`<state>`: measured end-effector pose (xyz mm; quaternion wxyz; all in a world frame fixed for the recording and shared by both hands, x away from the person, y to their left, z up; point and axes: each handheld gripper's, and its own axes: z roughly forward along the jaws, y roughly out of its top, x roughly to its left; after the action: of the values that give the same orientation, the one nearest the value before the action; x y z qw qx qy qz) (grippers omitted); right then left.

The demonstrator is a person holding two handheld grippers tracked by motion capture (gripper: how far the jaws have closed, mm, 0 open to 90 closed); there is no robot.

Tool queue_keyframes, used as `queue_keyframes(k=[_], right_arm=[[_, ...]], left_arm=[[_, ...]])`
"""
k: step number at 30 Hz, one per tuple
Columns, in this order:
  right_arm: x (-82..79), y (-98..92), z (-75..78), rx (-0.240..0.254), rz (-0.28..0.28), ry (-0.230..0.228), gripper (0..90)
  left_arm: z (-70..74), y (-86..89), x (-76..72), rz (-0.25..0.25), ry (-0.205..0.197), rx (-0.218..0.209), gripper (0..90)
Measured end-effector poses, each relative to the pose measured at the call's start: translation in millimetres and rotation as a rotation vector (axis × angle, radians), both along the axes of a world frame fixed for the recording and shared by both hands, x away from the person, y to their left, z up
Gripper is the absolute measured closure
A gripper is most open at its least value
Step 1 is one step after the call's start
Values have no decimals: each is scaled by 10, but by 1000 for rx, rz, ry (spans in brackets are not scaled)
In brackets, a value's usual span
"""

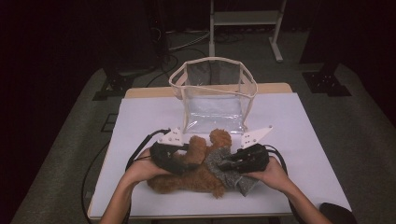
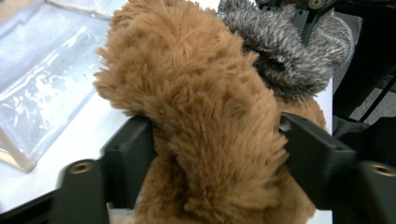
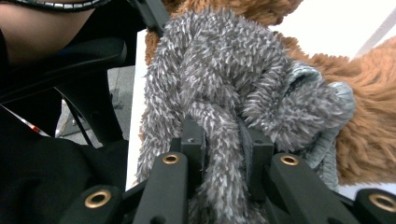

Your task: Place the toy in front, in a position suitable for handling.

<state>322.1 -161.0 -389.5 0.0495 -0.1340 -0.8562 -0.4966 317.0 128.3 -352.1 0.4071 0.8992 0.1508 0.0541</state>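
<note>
Brown plush toy (image 1: 196,175) lies lengthwise across the white table (image 1: 308,140), head towards the clear bag (image 1: 214,95). Left gripper (image 1: 183,150) clamps its furry limb; right gripper (image 1: 227,164) pinches its grey fuzzy garment (image 3: 233,93).

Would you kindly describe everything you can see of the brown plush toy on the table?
The brown plush toy is a shaggy, tan-orange stuffed animal of long-pile fur with rounded, limb-like lobes. It lies sprawled on the white table, in front of the clear bag. A fuzzy grey cloth is wrapped over its right side. The left gripper has its black jaws pressed into a thick fur lobe, while the right gripper pinches a fold of the grey cloth. Its face cannot be made out.
</note>
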Motion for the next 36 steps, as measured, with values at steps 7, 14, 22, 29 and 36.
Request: queue_keyframes(k=[7,14,22,29,36], right_arm=[[82,-100,40,8,-51,0,738],[234,-364,273,19,-146,-36,739],[299,-674,626,3,-237,-115,738],[315,-728,428,-12,-241,-66,739],[364,-629,578,-11,-243,-101,739]], left_arm=[[65,-131,35,0,-3,-35,705],[291,-261,192,-11,-63,-118,727],[517,-576,401,-45,-172,-139,710],[170,-606,367,-84,-106,-143,675],[48,-509,109,-120,-87,-105,637]])
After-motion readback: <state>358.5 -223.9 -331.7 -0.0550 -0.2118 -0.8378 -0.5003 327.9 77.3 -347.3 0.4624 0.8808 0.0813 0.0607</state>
